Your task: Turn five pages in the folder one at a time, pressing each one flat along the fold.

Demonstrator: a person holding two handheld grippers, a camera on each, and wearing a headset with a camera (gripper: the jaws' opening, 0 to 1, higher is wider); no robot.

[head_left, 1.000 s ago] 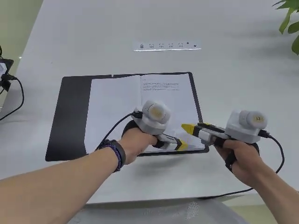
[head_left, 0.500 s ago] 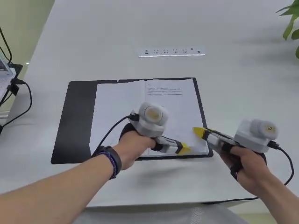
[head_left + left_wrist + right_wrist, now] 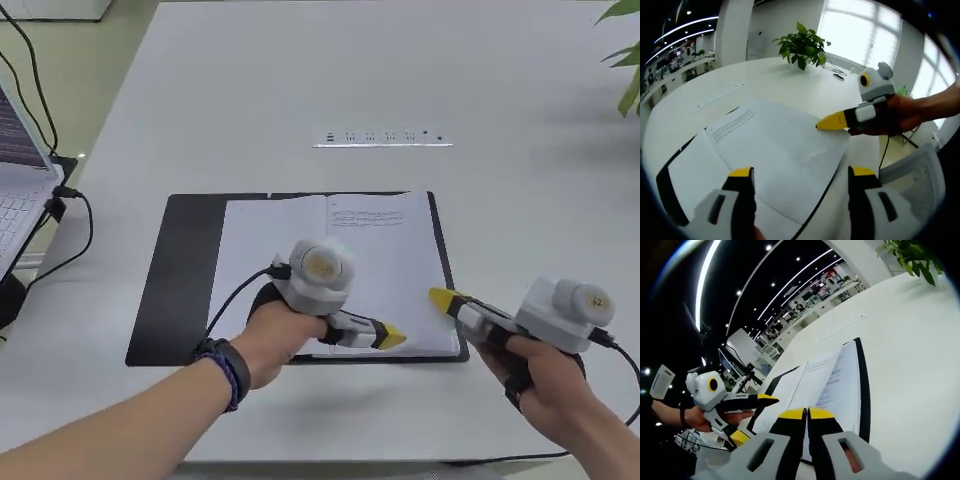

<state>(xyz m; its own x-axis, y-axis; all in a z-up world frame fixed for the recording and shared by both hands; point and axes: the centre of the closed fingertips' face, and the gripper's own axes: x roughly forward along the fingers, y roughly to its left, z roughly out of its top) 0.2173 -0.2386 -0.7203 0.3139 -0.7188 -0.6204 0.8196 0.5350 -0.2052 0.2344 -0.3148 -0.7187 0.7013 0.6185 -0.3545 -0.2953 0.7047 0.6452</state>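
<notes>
The folder lies open mid-frame in the head view, its black cover bare at left and white pages to the right. At its lower edge the left gripper sits with jaws spread wide, gripping nothing. Further right, the right gripper aims closed, empty jaws at the right-hand page. Closed jaws nudging that outer edge could crumple the corner or lift several sheets.
</notes>
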